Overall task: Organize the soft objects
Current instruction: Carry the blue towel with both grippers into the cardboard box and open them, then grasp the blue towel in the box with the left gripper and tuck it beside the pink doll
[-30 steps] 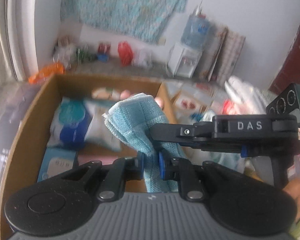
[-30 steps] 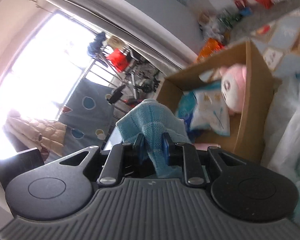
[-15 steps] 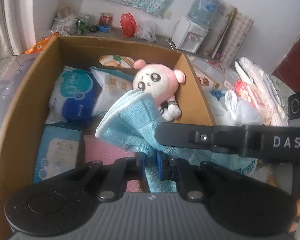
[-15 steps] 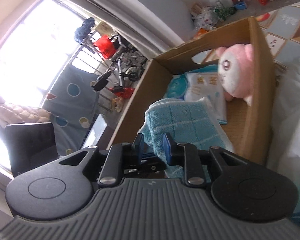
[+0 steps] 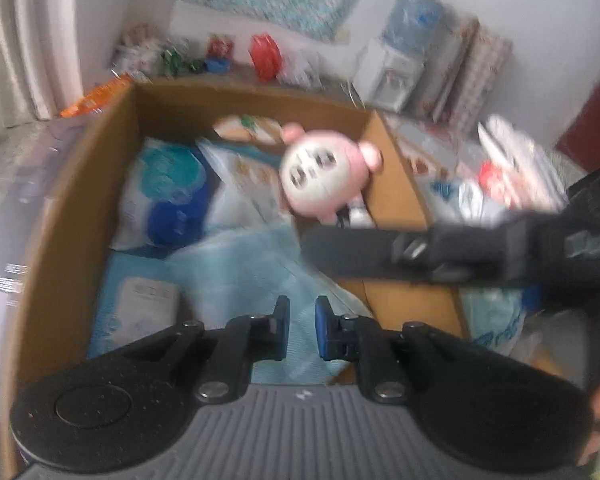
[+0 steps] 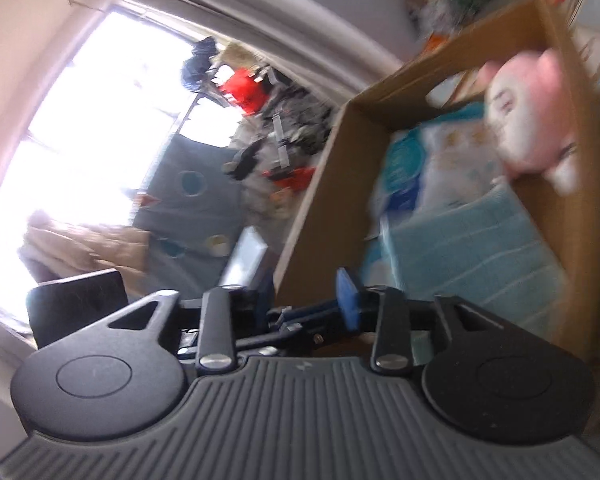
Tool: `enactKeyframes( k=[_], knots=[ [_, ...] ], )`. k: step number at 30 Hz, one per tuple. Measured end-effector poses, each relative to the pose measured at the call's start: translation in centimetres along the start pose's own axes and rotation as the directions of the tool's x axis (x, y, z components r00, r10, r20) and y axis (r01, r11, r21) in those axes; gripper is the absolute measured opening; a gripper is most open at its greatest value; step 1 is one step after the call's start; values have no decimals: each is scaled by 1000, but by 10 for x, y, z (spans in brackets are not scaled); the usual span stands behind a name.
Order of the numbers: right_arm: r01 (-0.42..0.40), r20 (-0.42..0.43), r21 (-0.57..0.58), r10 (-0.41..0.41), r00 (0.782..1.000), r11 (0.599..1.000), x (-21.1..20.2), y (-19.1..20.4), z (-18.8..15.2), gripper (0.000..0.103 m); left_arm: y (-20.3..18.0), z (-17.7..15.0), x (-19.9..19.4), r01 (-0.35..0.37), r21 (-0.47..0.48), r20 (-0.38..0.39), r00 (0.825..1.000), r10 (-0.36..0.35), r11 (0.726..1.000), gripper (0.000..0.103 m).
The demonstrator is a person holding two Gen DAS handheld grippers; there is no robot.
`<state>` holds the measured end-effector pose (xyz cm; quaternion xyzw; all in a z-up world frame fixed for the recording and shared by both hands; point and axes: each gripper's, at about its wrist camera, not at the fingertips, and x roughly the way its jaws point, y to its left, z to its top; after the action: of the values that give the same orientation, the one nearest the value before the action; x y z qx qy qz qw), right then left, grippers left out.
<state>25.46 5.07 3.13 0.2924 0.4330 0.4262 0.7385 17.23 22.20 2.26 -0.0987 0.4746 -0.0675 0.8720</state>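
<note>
The blue towel (image 5: 256,276) lies flat in the cardboard box (image 5: 80,200), beside the pink plush (image 5: 324,176). Both tools are released (frames blurred): left tool (image 5: 301,326) points down over the towel; right tool (image 6: 306,298) reaches across, tilted.

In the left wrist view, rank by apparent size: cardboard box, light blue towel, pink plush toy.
1. Brown cardboard box.
2. Light blue folded towel, though nearness to the camera inflates it.
3. Pink plush toy.

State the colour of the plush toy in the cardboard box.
The plush toy is pink with a white face, clearest in the left wrist view.
</note>
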Motion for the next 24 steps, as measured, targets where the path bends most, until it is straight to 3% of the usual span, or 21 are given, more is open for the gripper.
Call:
enactKeyframes(
  k=[5,7,10,11,12,14,18,24],
  knots=[
    [14,81,-25,-12,997,1000,-42,-7,4,46,-9,5,50,-7,20,-106,994,9,1000,13],
    [22,109,-47,-16,994,999,-63,-8,3,48,-8,6,50,-1,12,-98,995,2,1000,14],
    [26,136,-78,-16,991,997,-94,-10,-2,52,-5,10,31,16,-6,-50,999,-16,1000,38],
    [34,148,-90,-20,989,995,-106,-11,-6,54,-4,10,24,2,-13,-38,999,-3,1000,55],
    [43,163,-101,-26,986,994,-116,-13,-11,55,-2,11,20,-16,-19,-27,1000,15,1000,64],
    [58,183,-120,-35,983,991,-132,-15,-23,58,1,12,15,-59,-30,-11,998,59,998,65],
    [63,197,-131,-37,980,989,-149,-24,-50,62,10,13,26,-109,-78,-59,993,104,991,76],
    [41,184,-144,-14,983,989,-156,-32,-80,67,16,14,41,-191,-137,-105,979,177,972,84]
  ],
)
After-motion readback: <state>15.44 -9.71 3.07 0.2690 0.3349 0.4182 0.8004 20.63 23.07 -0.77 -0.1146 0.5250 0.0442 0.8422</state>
